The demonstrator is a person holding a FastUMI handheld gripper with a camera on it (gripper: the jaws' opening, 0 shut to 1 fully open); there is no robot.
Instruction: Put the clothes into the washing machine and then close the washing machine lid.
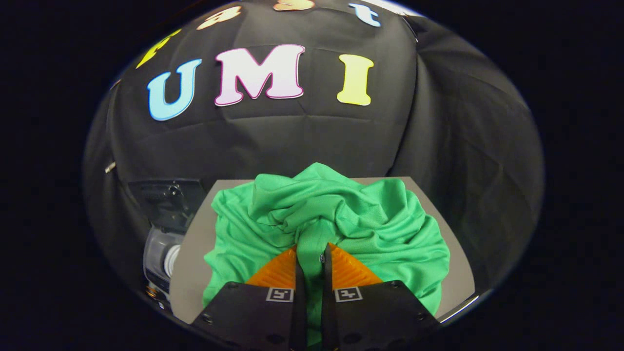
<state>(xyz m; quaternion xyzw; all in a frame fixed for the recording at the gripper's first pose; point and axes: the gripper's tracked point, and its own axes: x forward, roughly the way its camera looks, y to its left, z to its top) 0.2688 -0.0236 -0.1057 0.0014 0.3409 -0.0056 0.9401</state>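
Gripper view. The gripper (312,258) has its two fingers drawn nearly together, and a narrow fold of the green shirt (331,219) runs up through the slot between them. Both fingers press on that fold, so I read this as a pinch on the cloth, taken at a bunched ridge near the middle of the garment; a gathered ridge gives the fingers something thick enough to bite on, where a flat layer would slip.

The shirt lies crumpled in a heap on a grey table top (192,263). It spreads to the left and right of the fingers and mounds up beyond them, with creases running in toward the pinched spot. That pattern suggests the cloth is being drawn up at the grip, though whether any of it has left the table I cannot tell.

To the left, off the table's edge and lower down, stands the washing machine (163,229): a dark upper part, which may be the raised lid, and a pale rounded body below. If the lid is up, that suits loading. The opening itself is not clear enough to describe.

Judgement: the step in hand is the pick-up of the shirt. The carry to the left, the drop into the machine and the closing of the lid are all yet to do. A loose hem may drag or snag on the table edge.
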